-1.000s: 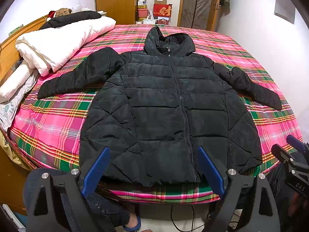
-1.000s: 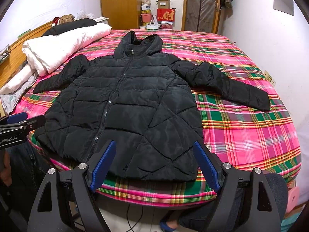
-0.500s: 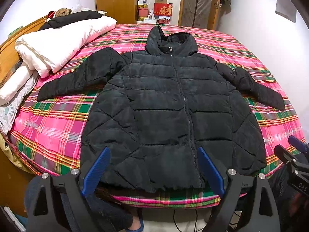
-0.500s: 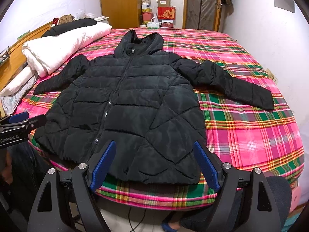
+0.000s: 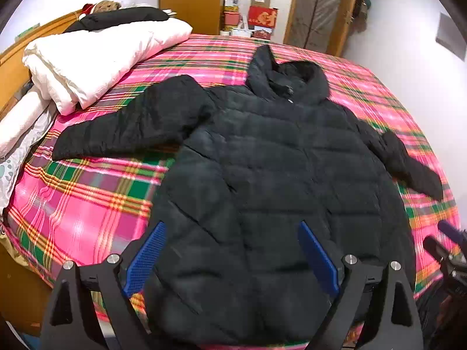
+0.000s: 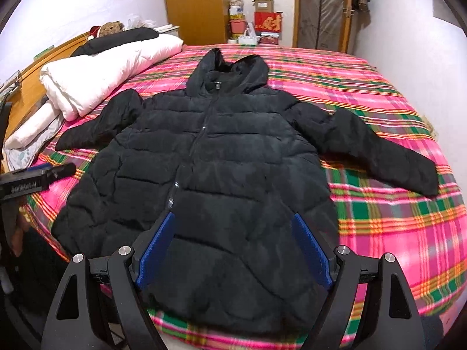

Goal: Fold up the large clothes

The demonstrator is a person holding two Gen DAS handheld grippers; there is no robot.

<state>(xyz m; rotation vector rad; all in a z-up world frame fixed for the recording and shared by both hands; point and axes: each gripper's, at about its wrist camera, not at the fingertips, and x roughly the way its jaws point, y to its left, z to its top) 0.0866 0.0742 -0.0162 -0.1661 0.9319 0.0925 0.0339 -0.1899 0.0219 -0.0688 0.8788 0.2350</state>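
Note:
A black hooded puffer jacket [image 5: 277,175] lies flat, zipped, front up, on a pink plaid bed [image 5: 87,204], both sleeves spread out; it also shows in the right wrist view [image 6: 227,160]. My left gripper [image 5: 230,250] is open and empty, hovering over the jacket's lower left part near the hem. My right gripper [image 6: 233,245] is open and empty over the lower right part of the jacket. The right gripper's tip shows at the right edge of the left wrist view [image 5: 443,242]. The left gripper's tip shows at the left edge of the right wrist view [image 6: 38,175].
A folded white duvet [image 5: 93,61] and pillows lie along the bed's left side by the wooden headboard [image 6: 29,87]. Boxes [image 6: 267,22] and a wardrobe [image 6: 195,5] stand beyond the far end. A white wall [image 5: 408,43] runs along the right.
Both grippers have moved forward and lower, from before the bed's near edge to over the jacket's hem area. The jacket has not moved. Both stay open.

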